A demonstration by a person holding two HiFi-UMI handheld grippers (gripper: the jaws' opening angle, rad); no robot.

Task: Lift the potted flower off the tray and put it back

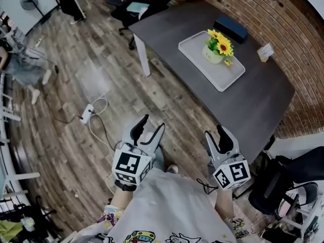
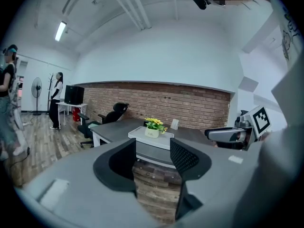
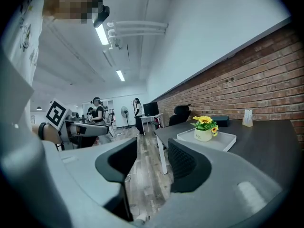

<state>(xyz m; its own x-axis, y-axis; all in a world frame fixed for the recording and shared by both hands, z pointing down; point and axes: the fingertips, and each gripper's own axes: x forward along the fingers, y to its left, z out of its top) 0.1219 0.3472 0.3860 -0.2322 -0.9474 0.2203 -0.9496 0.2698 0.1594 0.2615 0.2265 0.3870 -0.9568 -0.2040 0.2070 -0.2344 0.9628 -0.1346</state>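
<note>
A potted flower [image 1: 218,47] with yellow blooms in a white pot stands on a white tray [image 1: 197,52] on the dark grey table [image 1: 253,100]. It shows far off as the potted flower [image 2: 153,127] in the left gripper view and the potted flower [image 3: 205,128] in the right gripper view. My left gripper [image 1: 151,128] and right gripper [image 1: 216,133] are held close to my body, well short of the table. Both stand open with nothing between the jaws.
A dark case [image 1: 230,28] and a small card stand [image 1: 265,51] sit on the table by the brick wall [image 1: 283,29]. Office chairs [image 1: 147,1] stand at its far end, a black chair [image 1: 278,181] at my right. A power strip with cable [image 1: 88,114] lies on the wooden floor. People [image 2: 56,99] stand at the back.
</note>
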